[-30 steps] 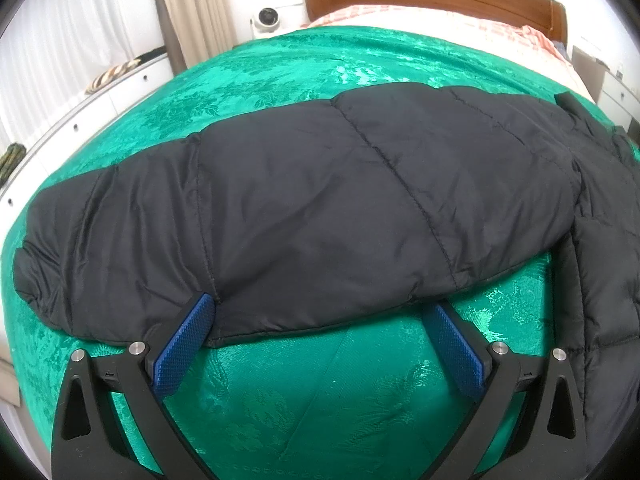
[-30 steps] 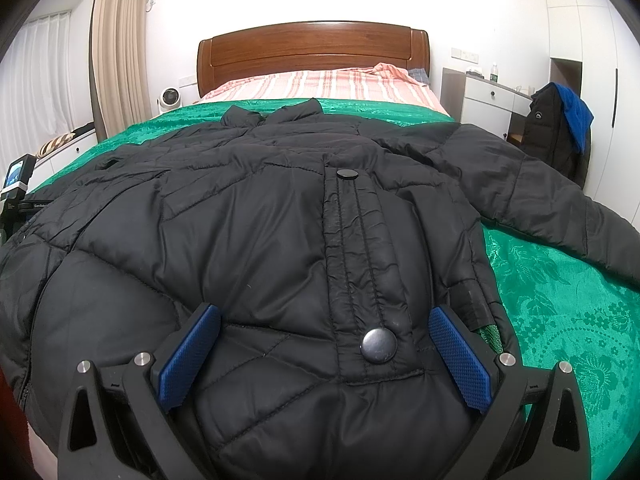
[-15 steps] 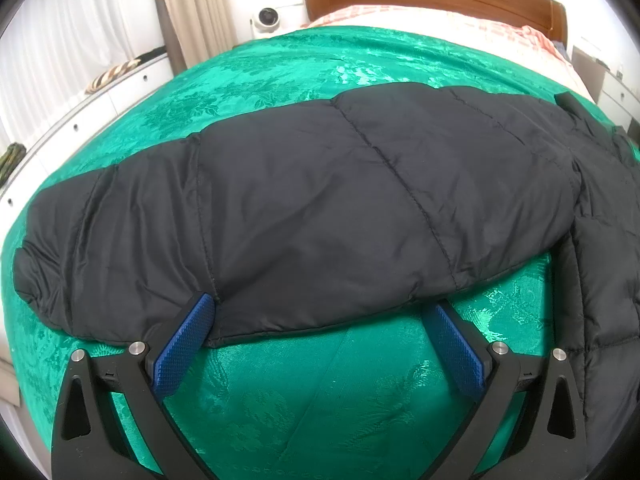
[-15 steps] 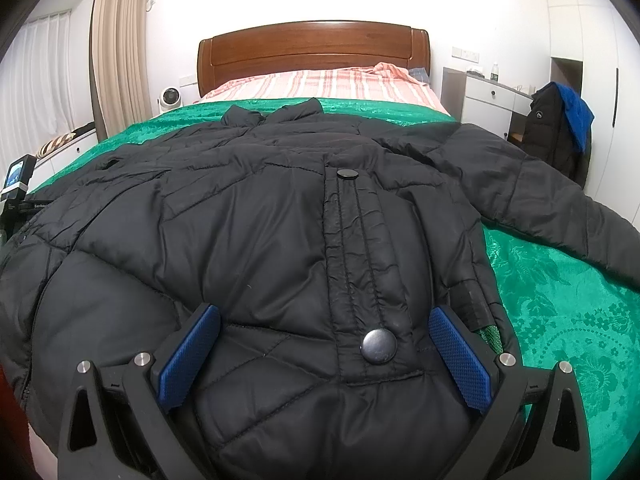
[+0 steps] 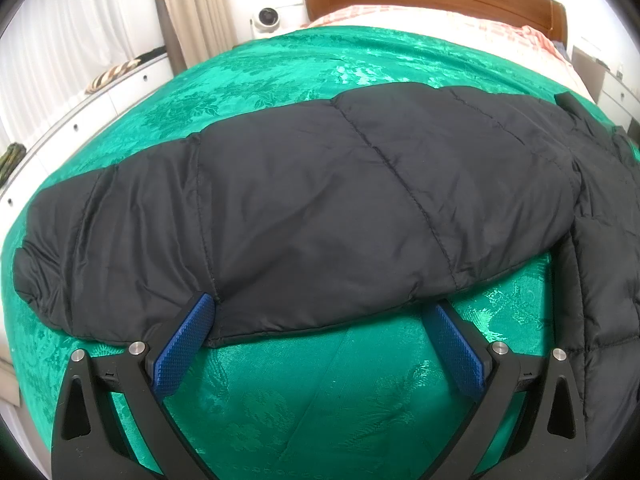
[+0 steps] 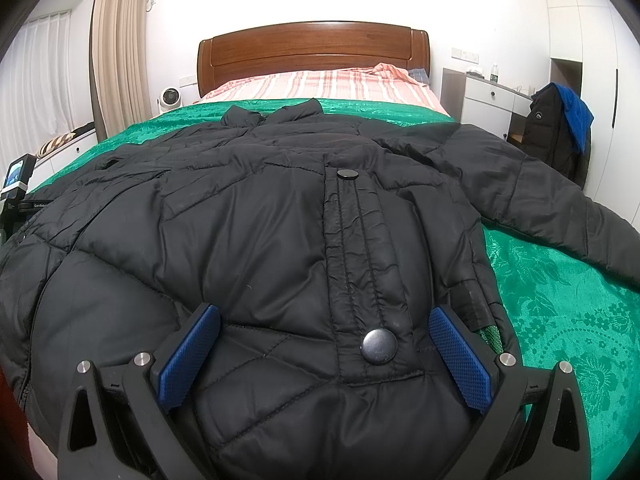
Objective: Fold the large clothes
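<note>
A large black quilted jacket point(image 6: 280, 232) lies front-up and spread out on a green bedspread point(image 6: 560, 300), collar toward the headboard. Its left sleeve point(image 5: 300, 220) stretches straight out across the bedspread point(image 5: 300, 392) in the left wrist view. My left gripper point(image 5: 320, 320) is open at the sleeve's near edge, holding nothing. My right gripper point(image 6: 324, 328) is open over the jacket's bottom hem, its blue pads point(image 6: 460, 356) on either side of the lower snap button point(image 6: 379, 346). The right sleeve point(image 6: 540, 196) lies out to the right.
A wooden headboard point(image 6: 312, 52) and striped sheet point(image 6: 320, 84) are at the far end. A white dresser point(image 6: 492, 104) with a dark coat point(image 6: 556, 132) hung beside it stands at right. A small fan point(image 6: 170, 98) and low white cabinets point(image 5: 80, 120) are at left.
</note>
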`<state>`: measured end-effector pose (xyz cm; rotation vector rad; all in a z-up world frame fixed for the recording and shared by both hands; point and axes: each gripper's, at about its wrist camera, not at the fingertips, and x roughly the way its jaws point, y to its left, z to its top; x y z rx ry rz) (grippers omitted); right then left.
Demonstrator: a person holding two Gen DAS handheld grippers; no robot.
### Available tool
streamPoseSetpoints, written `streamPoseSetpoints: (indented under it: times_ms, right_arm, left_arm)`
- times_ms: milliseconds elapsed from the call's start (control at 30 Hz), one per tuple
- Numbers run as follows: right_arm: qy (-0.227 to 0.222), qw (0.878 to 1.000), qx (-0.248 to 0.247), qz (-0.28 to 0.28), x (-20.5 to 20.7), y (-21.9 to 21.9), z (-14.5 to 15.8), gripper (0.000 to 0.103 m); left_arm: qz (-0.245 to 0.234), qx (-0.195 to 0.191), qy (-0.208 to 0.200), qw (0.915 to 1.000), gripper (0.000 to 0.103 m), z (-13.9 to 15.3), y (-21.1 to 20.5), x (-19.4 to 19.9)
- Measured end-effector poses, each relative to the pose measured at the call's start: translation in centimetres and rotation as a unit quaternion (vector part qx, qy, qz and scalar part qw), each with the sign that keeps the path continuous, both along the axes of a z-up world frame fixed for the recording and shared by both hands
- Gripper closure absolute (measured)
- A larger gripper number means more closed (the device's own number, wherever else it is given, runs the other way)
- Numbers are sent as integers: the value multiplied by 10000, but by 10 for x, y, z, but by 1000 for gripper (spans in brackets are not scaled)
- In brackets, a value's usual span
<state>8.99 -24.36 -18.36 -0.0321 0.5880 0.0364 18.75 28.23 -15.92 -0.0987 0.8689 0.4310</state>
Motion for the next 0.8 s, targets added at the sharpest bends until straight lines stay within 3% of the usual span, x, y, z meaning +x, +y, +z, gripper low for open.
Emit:
streamPoseSetpoints:
  times_ms: [800]
  right_arm:
    - [-10,10000,-5,6,0,0,-1,0]
  left_arm:
    - [-2,0,-2,10000,0,0,0,0]
